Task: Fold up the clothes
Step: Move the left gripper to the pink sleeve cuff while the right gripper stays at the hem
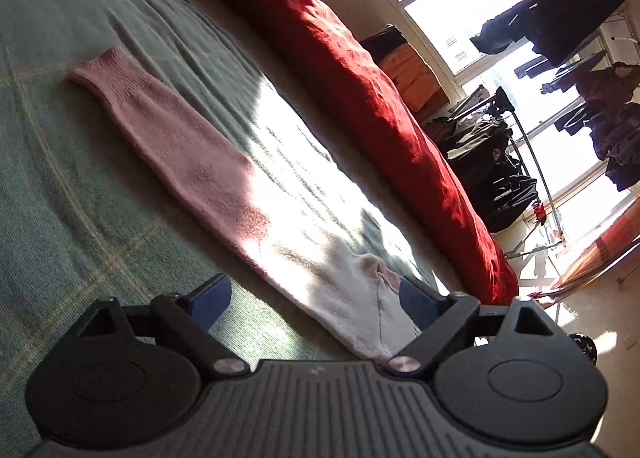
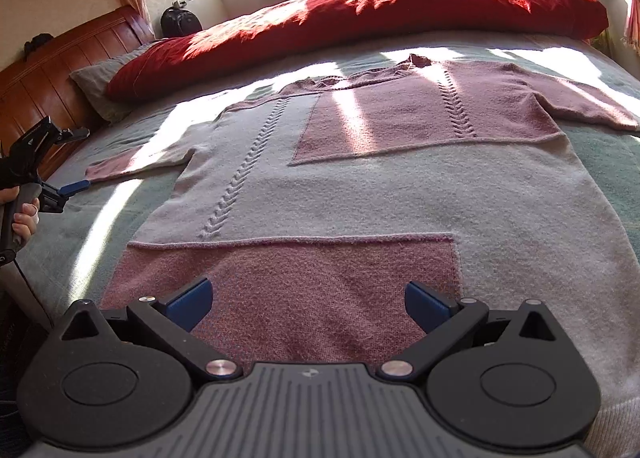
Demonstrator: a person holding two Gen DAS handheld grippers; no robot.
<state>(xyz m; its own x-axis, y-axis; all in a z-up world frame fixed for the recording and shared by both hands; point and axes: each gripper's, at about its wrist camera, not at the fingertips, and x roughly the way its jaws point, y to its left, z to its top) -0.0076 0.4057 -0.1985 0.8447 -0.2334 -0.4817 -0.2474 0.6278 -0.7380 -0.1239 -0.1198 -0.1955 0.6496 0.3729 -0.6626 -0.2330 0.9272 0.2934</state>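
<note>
One sweater (image 2: 360,185) spread flat, hem cut off by right gripper (image 2: 308,304)

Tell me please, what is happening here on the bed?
A person holding two grippers is about to fold a pink and white knitted sweater that lies spread flat on the green blanket of the bed. The left gripper is at the sweater's pink sleeve, jaws open with the sleeve between them but not gripped. The right gripper hangs over the hem, jaws open. Nothing is folded yet.
</note>
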